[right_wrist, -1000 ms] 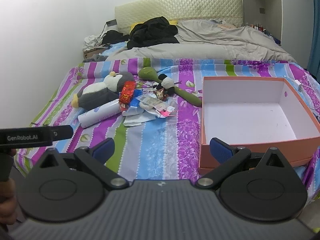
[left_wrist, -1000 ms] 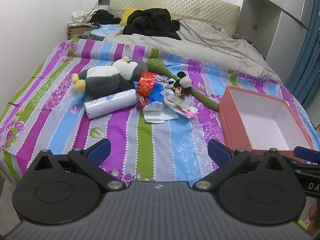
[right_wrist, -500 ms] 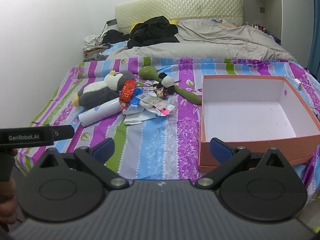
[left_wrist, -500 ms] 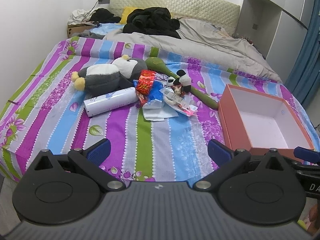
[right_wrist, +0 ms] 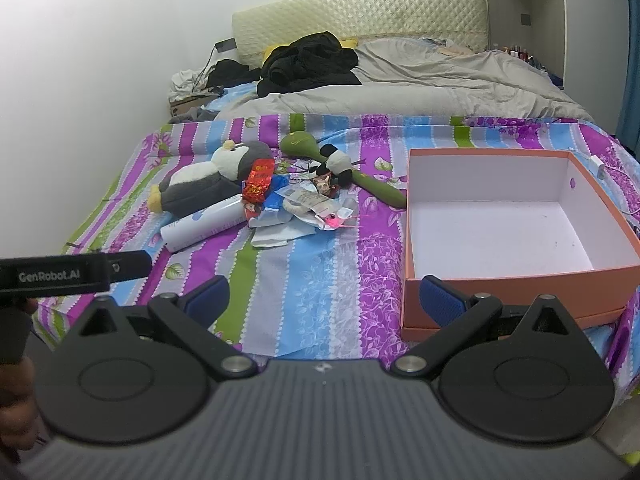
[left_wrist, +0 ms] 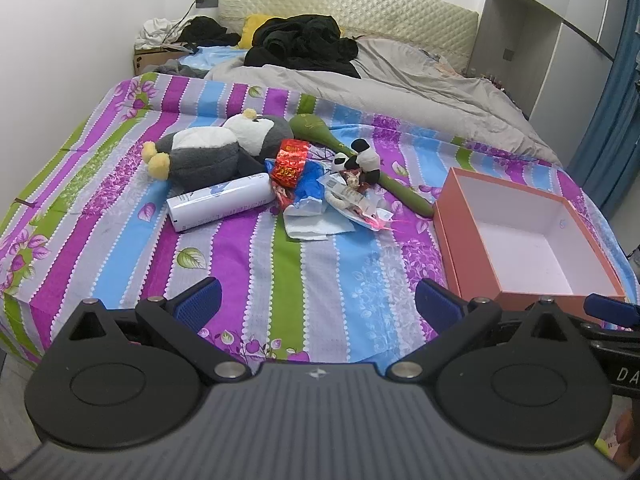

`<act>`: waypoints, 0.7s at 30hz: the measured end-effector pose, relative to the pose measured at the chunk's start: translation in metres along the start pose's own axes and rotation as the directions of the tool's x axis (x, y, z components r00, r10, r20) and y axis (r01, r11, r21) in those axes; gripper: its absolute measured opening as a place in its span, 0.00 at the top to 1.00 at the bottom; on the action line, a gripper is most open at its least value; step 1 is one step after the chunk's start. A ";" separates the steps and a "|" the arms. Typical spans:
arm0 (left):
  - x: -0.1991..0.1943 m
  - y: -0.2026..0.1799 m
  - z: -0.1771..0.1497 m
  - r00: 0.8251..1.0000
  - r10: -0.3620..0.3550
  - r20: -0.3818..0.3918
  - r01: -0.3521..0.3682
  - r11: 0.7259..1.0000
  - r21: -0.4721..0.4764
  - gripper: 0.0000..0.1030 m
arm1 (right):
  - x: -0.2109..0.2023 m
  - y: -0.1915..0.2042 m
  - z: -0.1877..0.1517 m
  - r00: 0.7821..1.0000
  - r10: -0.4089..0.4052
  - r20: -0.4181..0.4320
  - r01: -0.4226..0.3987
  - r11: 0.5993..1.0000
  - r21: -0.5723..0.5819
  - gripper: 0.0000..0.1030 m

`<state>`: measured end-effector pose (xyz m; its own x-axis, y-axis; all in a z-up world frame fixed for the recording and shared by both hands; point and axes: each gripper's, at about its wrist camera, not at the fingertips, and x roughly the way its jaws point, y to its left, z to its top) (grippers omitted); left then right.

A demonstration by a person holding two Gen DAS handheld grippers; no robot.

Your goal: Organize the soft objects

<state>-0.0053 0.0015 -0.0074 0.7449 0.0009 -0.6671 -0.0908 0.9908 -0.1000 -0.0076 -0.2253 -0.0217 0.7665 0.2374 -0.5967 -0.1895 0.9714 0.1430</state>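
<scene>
A grey and white plush penguin (left_wrist: pixel 212 152) (right_wrist: pixel 208 182) lies on the striped bedspread. A small plush panda (left_wrist: pixel 366 158) (right_wrist: pixel 336 162) sits on a long green soft toy (left_wrist: pixel 320 130) (right_wrist: pixel 372 184). A red packet (left_wrist: pixel 291 162), a white tube (left_wrist: pixel 222 206) and crumpled wrappers (left_wrist: pixel 340 208) lie among them. An empty orange box (left_wrist: pixel 452 240) (right_wrist: pixel 512 288) stands on the right. My left gripper (left_wrist: pixel 318 300) and right gripper (right_wrist: pixel 324 298) are open and empty, above the bed's near edge.
A grey duvet (left_wrist: pixel 400 84) and black clothes (left_wrist: pixel 304 44) cover the far half of the bed. A cardboard box (left_wrist: pixel 156 56) stands at the back left. Cupboards (left_wrist: pixel 560 32) and a blue curtain (left_wrist: pixel 616 120) are on the right.
Both views have tilted up and drawn back slightly, so the toys and box sit lower in the frame. Nothing on the bed has moved. Both grippers stay open.
</scene>
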 end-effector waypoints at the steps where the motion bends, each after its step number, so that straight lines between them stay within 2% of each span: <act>1: -0.001 0.000 -0.001 1.000 0.001 0.000 -0.001 1.000 0.000 0.00 | 0.000 0.000 0.000 1.000 0.000 0.000 0.000 1.000 0.000 0.00; 21: -0.001 -0.001 -0.004 1.000 -0.010 -0.012 0.010 1.000 -0.014 0.00 | 0.003 -0.004 0.003 1.000 0.011 -0.006 -0.011 1.000 0.021 0.00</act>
<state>-0.0087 -0.0003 -0.0100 0.7377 -0.0109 -0.6750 -0.0927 0.9888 -0.1173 -0.0027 -0.2289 -0.0214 0.7610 0.2479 -0.5996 -0.1847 0.9687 0.1660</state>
